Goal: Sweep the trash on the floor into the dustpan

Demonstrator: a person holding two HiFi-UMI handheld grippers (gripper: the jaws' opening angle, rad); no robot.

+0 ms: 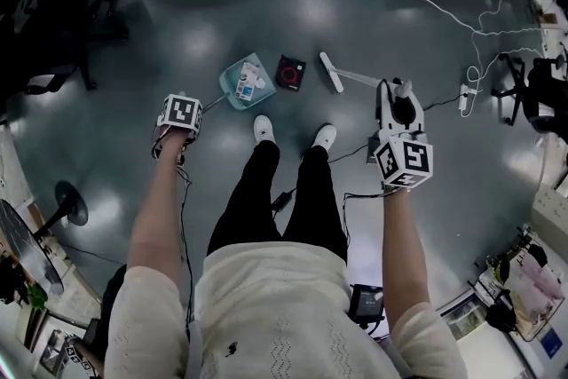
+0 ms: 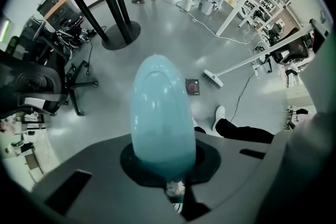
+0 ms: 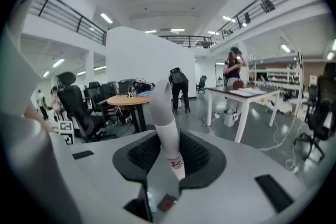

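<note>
Our left gripper point(image 1: 180, 118) is clamped on the light-blue plastic dustpan handle point(image 2: 161, 123). The light-blue dustpan point(image 1: 231, 90) lies ahead of the white shoes point(image 1: 264, 129) and holds white-and-blue trash packets point(image 1: 249, 82). Our right gripper point(image 1: 401, 146) is closed around the white broom handle point(image 3: 167, 134). The white broom head point(image 1: 330, 72) meets the grey floor point(image 1: 293, 4). A black square packet with a red ring point(image 1: 290, 73) lies between broom head and dustpan.

trash point(image 1: 249, 82): way too small in the head view, just pale and blue scraps in the dustpan point(image 1: 228, 90)
dustpan handle point(image 2: 160, 118): hogs the middle of the left gripper view, so the pan itself is hidden; only a crumpled pale bit peeks out below
black square thing point(image 1: 290, 73): red ring on top, print too tiny to read
broom handle point(image 3: 168, 136): far end goes blurry in the right gripper view, brush end hidden there
</note>
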